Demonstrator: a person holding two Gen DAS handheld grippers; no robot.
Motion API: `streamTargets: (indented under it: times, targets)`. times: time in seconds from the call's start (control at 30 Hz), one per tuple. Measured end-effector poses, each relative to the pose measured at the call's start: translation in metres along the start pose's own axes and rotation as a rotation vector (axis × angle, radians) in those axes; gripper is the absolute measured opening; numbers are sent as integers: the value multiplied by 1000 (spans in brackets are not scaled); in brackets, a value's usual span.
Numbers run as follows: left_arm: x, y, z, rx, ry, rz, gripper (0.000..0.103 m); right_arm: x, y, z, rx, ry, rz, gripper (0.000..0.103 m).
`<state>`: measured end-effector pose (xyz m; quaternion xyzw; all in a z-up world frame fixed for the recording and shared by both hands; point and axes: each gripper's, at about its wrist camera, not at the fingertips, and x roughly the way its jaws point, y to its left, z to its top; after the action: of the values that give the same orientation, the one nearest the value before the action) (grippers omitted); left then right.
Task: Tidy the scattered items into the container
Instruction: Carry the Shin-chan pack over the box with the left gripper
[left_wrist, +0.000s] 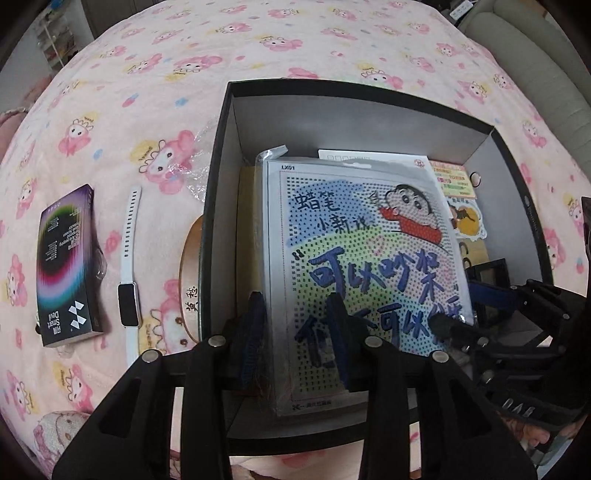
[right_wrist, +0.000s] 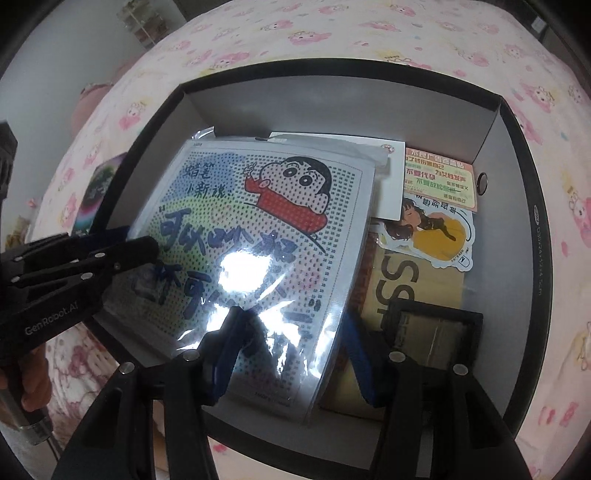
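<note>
- Left gripper (left_wrist: 299, 325): spread, kit (left_wrist: 362, 266) edge between its jaws.
- Right gripper (right_wrist: 291, 350): spread around the kit.
- Kit is tilted in the box (left_wrist: 218, 155).

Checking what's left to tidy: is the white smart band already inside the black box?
No. In the left wrist view the white smart band lies on the pink blanket, outside the black box, beside the dark product carton.

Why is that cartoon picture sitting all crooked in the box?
The bagged cartoon sheet has not settled flat. It lies tilted in the black box, propped on the things underneath, with both grippers at its near edge. Outside, a white watch, a dark carton and a wooden oval piece are on the blanket.
</note>
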<state>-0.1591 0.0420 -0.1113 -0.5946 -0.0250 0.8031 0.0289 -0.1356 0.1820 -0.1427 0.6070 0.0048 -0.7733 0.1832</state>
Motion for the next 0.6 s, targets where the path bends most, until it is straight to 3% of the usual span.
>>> streamTargets:
  times: [0.07, 0.17, 0.3, 0.43, 0.6]
  targets:
    - [-1, -3, -2, 16, 9, 10, 36, 4, 6, -4, -41, 17, -18, 53]
    - [-12, 5, -4, -29, -21, -59, 36, -1, 4, -6, -52, 14, -8, 53]
    - [-33, 12, 6, -39, -95, -86, 36, -28, -12, -4, 4, -72, 24, 53]
    - [-21, -1, 17, 3, -43, -171, 36, -31, -31, 6, 118, -119, 46, 53]
    - [17, -23, 16, 6, 67, -231, 36, -4, -27, 7, 118, -40, 14, 51]
